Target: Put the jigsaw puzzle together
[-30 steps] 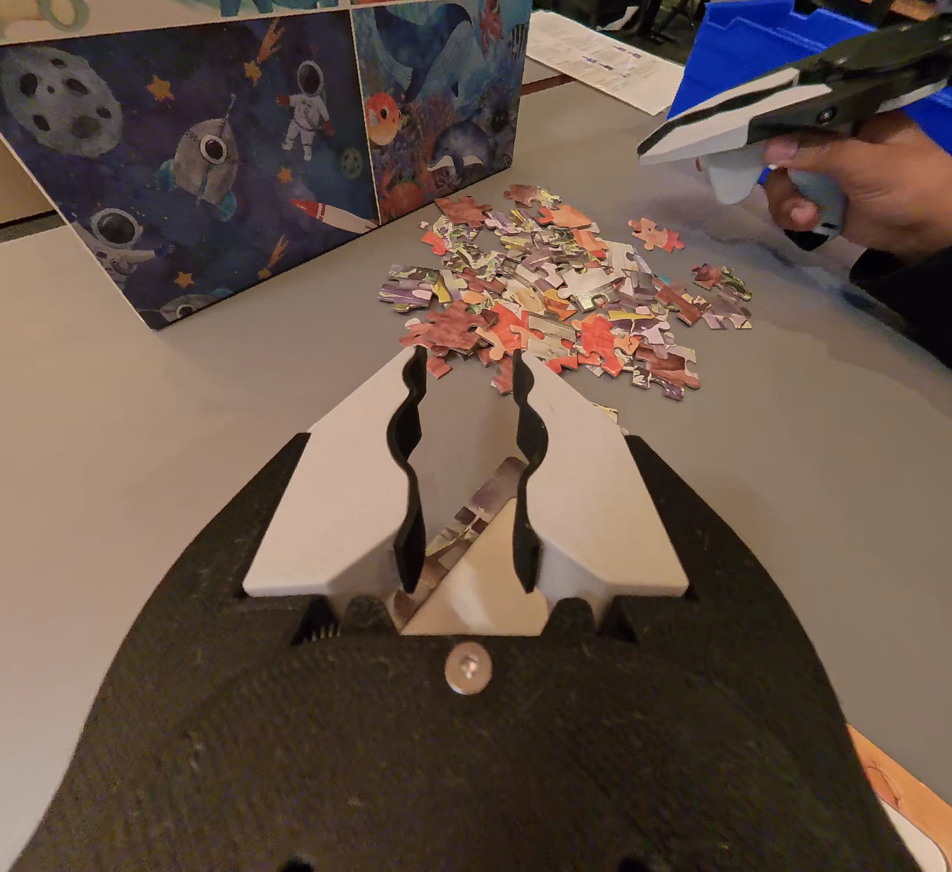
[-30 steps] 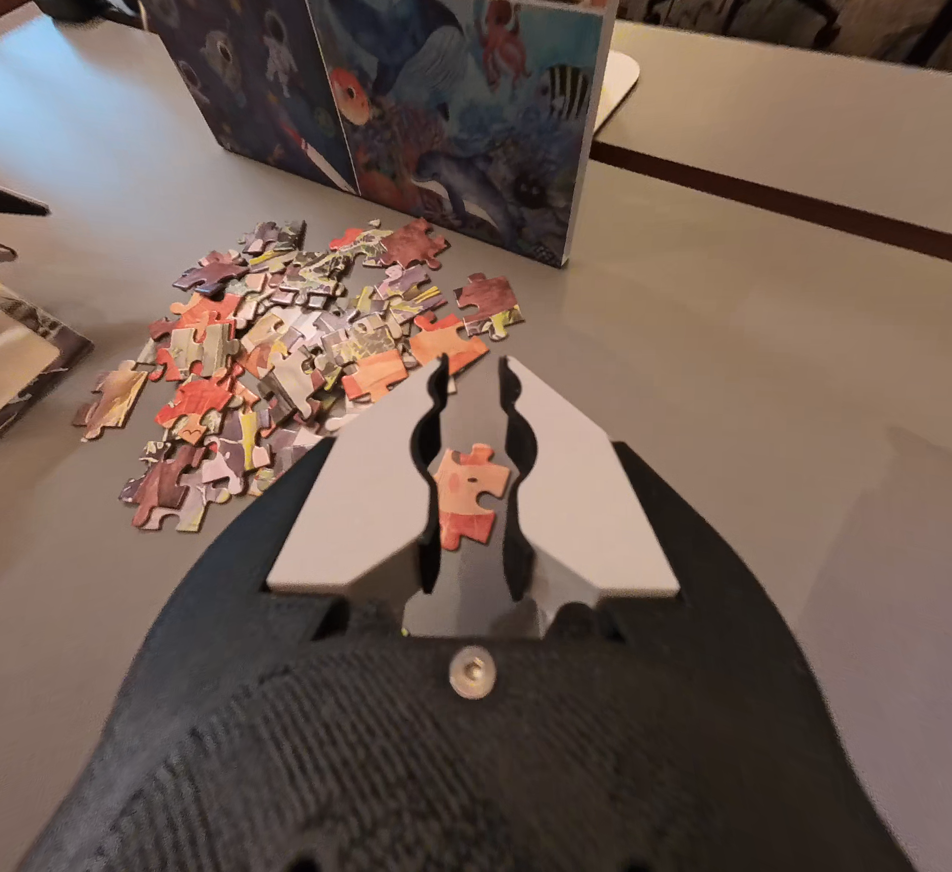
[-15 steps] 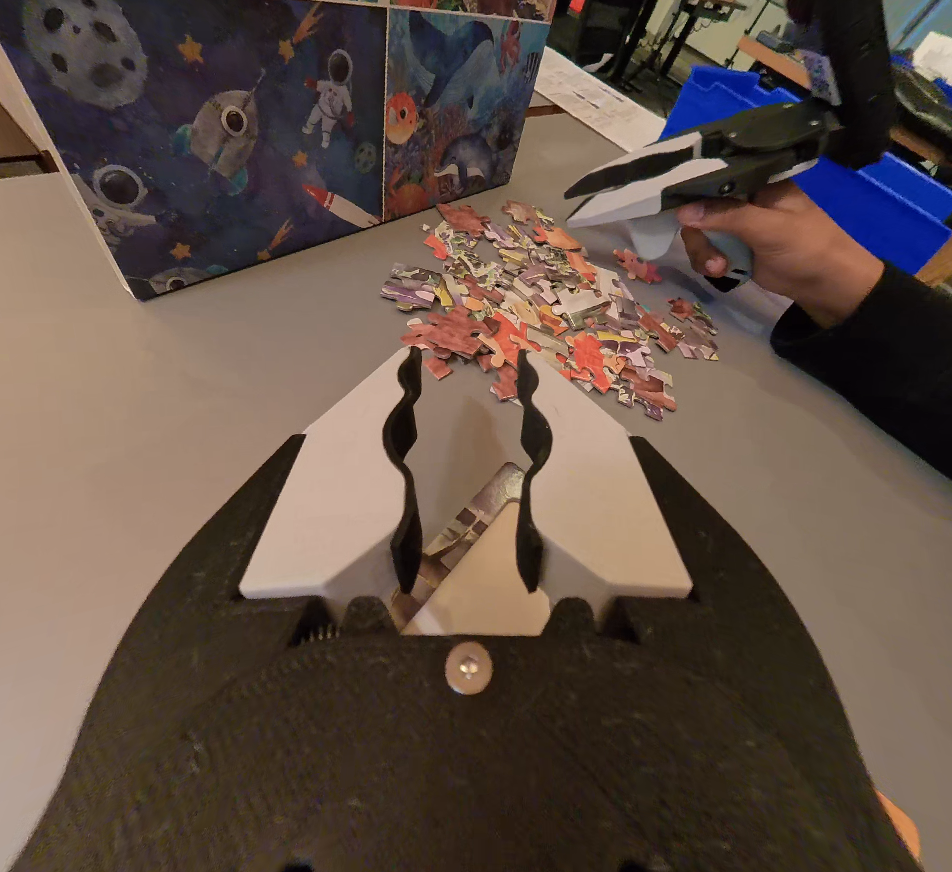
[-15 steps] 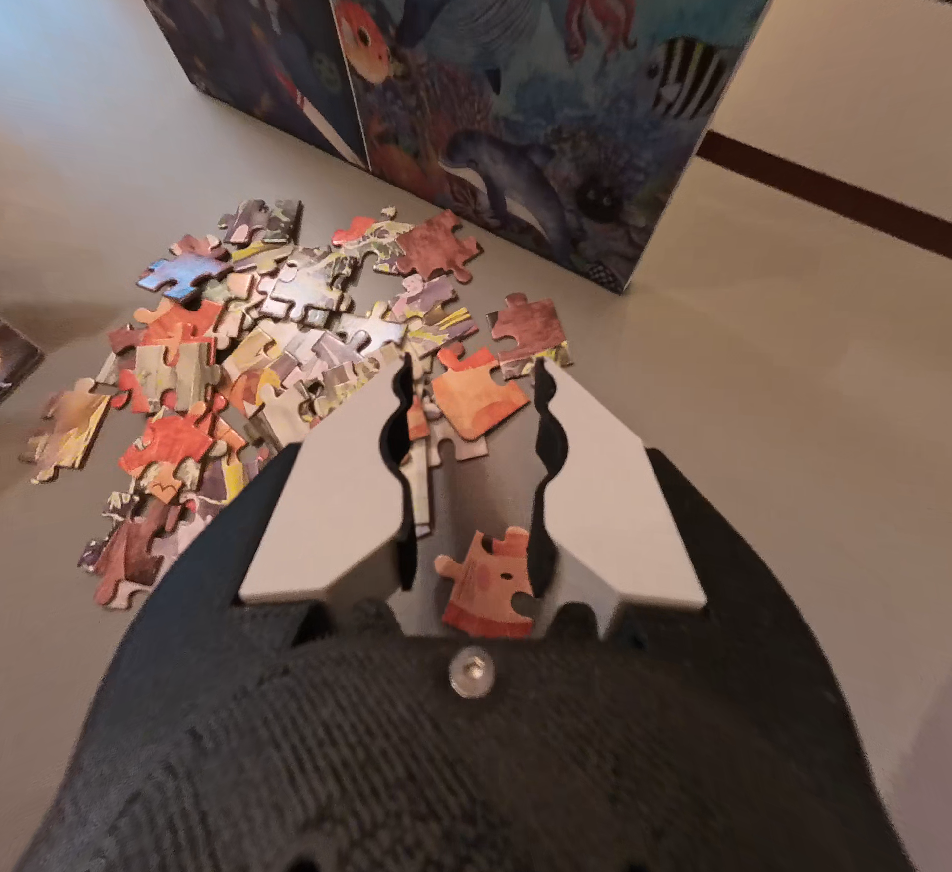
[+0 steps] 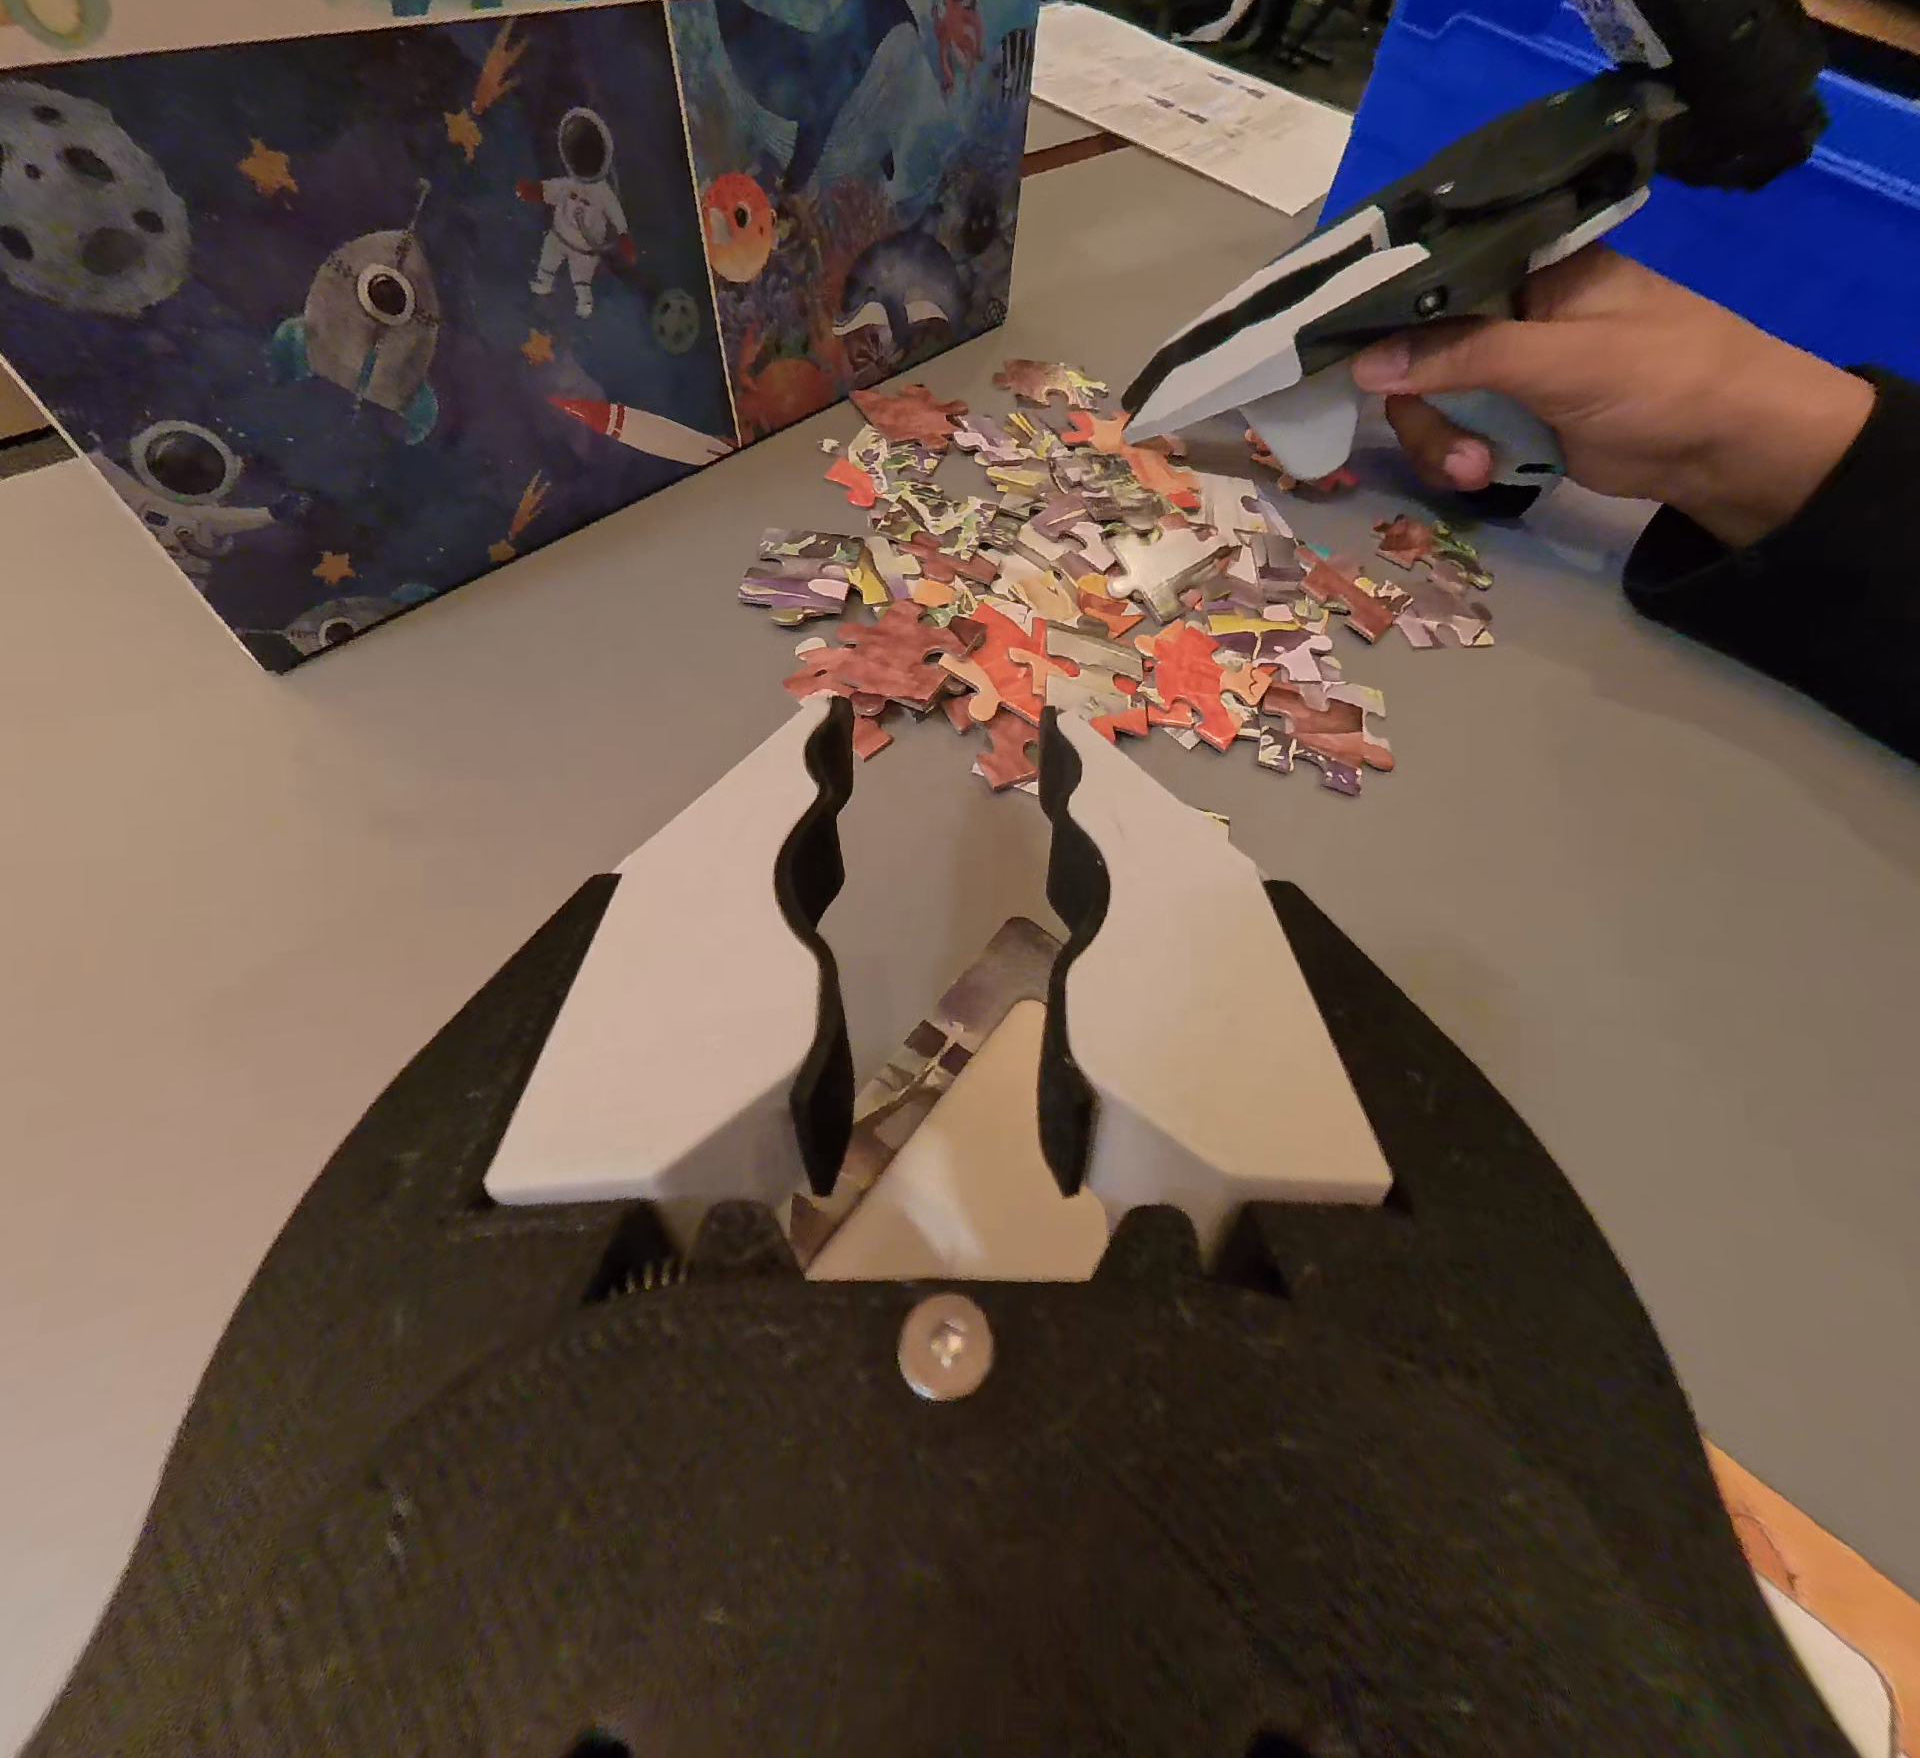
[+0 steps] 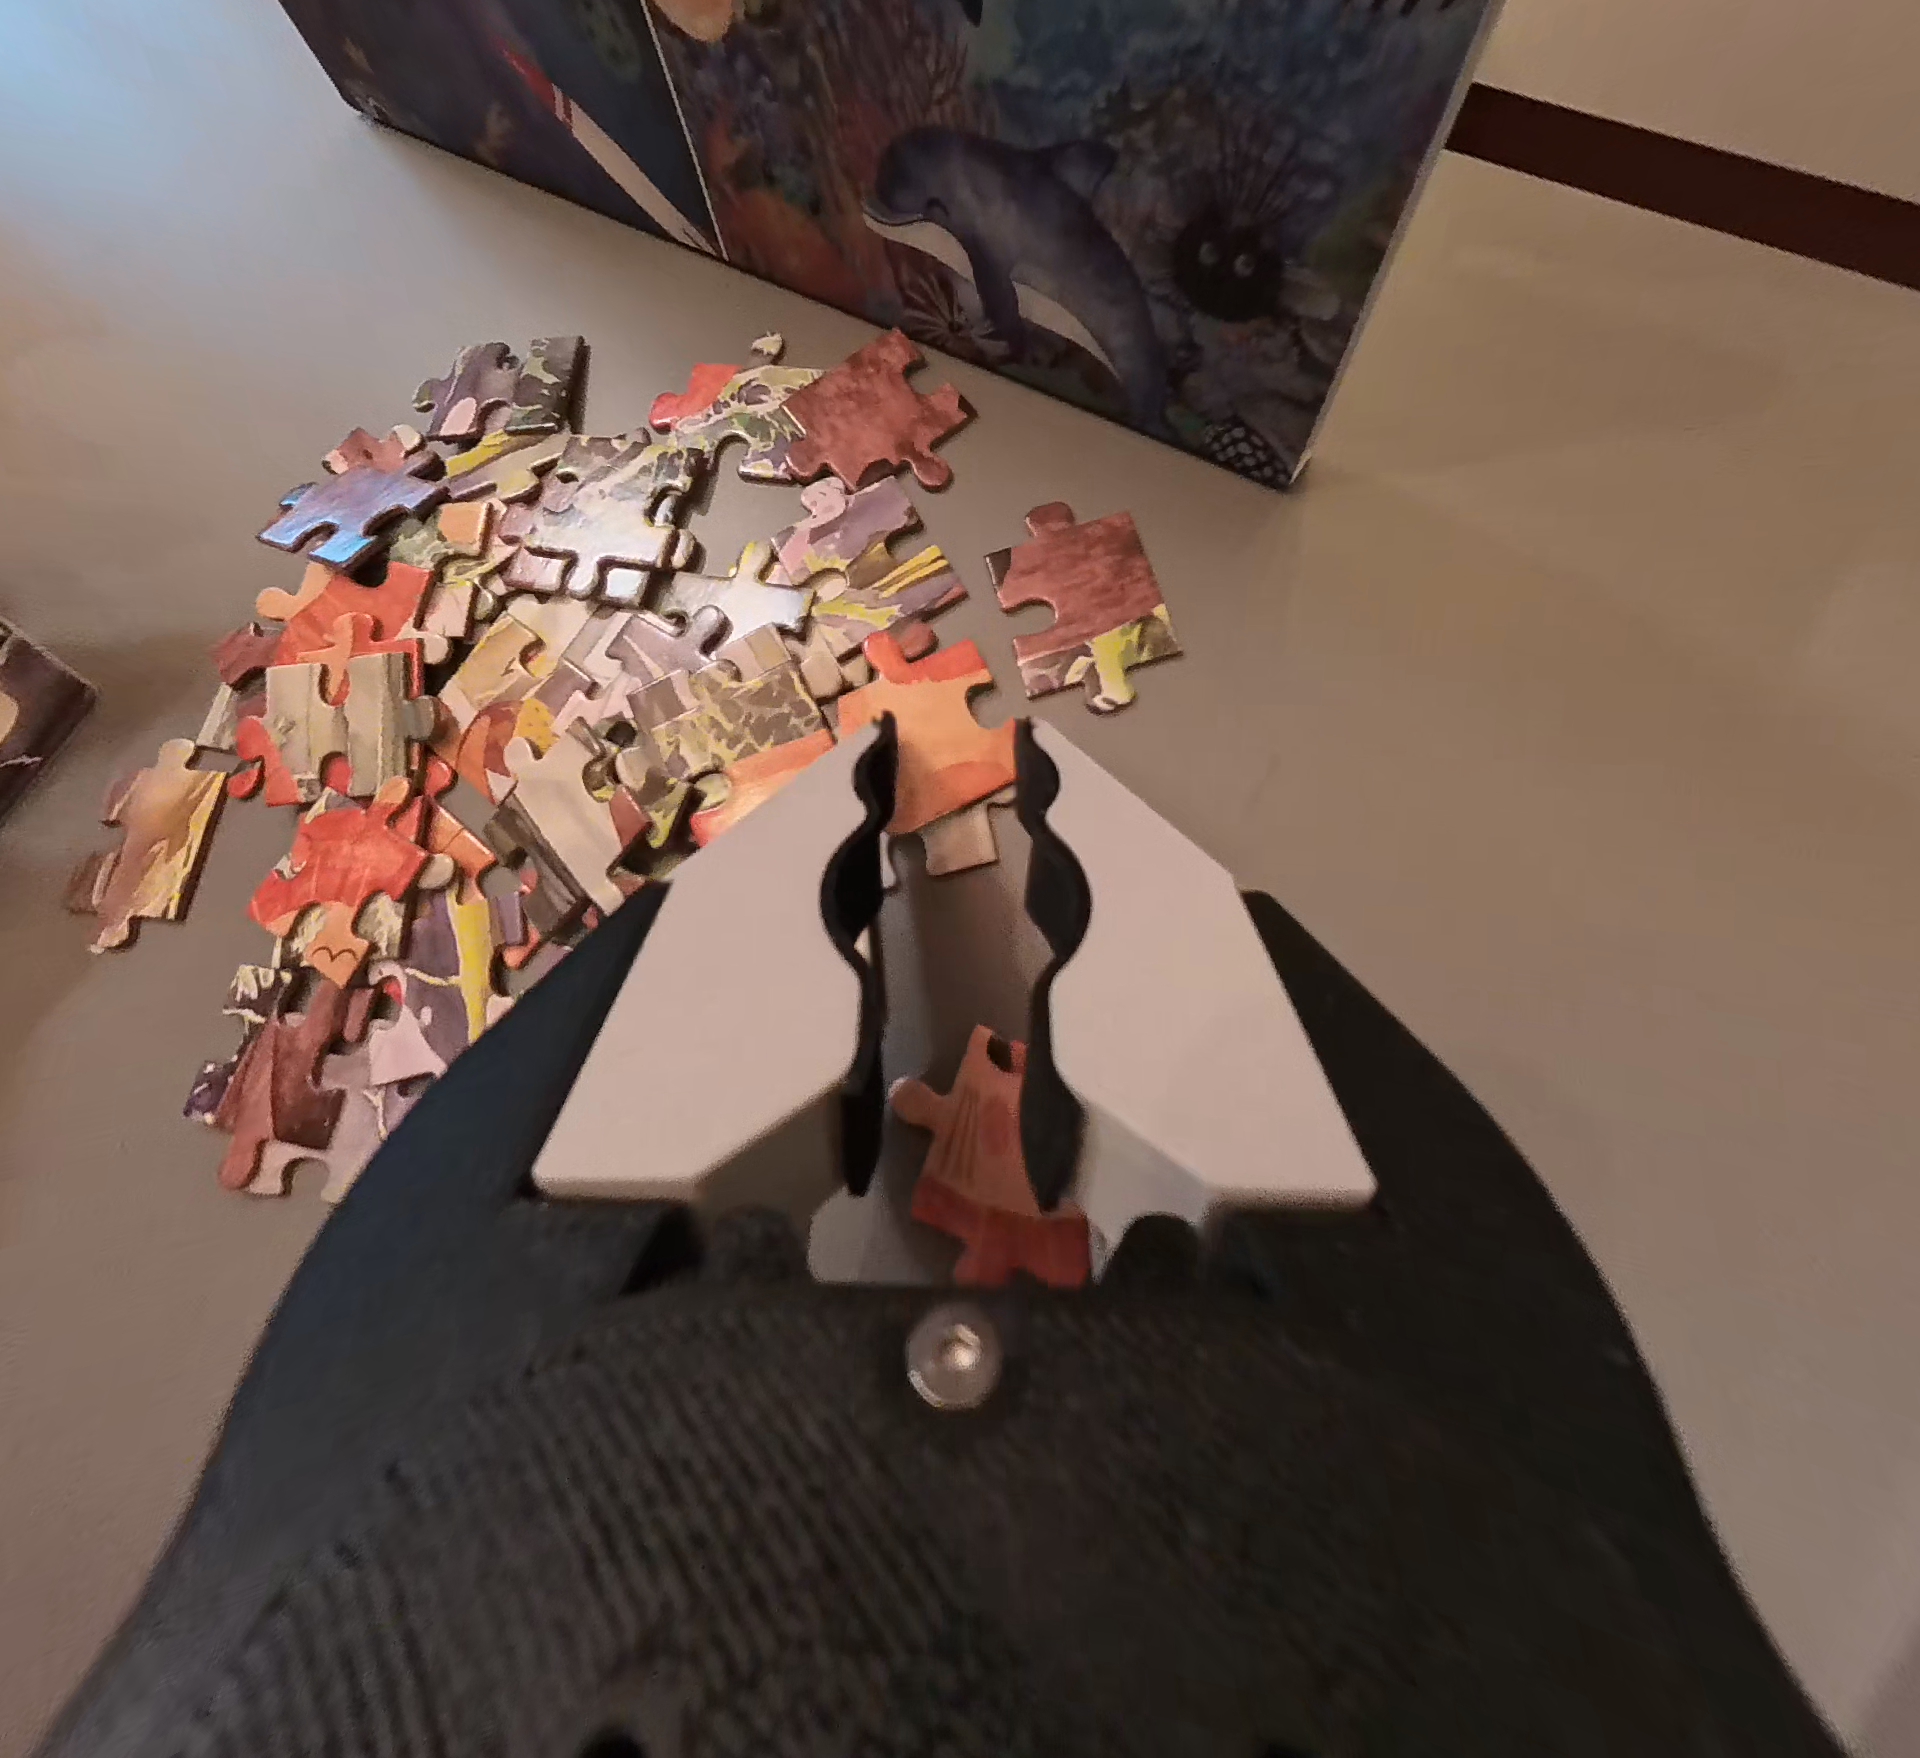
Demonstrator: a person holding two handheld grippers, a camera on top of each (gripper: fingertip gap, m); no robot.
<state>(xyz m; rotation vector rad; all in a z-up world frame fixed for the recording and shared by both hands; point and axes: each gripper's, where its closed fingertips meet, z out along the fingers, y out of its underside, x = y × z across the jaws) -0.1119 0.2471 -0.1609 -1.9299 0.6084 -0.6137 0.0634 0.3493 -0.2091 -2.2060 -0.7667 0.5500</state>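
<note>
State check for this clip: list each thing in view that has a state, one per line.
Left gripper: jaws open, empty, above bare table.
Right gripper: jaws open, tips low over the pile's edge.
Puzzle pieces: loose, heaped, unassembled.
Orange piece: flat, between the right jaws' tips, not gripped.
Brown piece: lying apart from the pile.
Puzzle box: standing on the table behind the pile.

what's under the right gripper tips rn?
The right gripper, open, points down at an orange puzzle piece at the pile's edge, with a pale piece poking out beneath it. Another orange piece lies nearer the palm. Anything under the fingers is hidden.
</note>
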